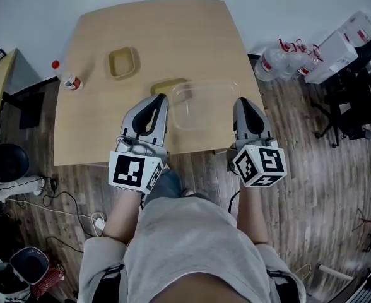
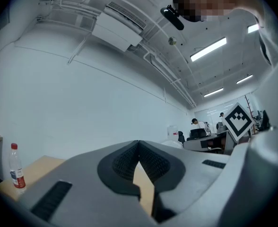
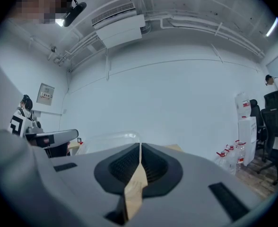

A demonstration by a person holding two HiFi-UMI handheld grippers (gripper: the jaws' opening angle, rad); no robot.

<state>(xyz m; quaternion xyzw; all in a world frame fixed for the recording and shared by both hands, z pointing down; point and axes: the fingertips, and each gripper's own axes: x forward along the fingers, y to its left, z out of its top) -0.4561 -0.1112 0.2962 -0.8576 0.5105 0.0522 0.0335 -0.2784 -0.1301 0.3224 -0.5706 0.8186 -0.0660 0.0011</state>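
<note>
red-cap bottle [image 1: 66, 76] at table [image 1: 173, 30] edge, tan sq. bowl [image 1: 122, 62] near it, clear bottles [image 1: 280, 59] on floor [image 1: 299, 169]

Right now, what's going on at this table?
A person stands at a wooden table with a handheld gripper in each hand. The left gripper and the right gripper are both shut with nothing in them, one on either side of a clear plastic container near the table's front edge. A flat olive piece lies just behind the container, a square tan bowl farther back, and a water bottle at the left edge.
</note>
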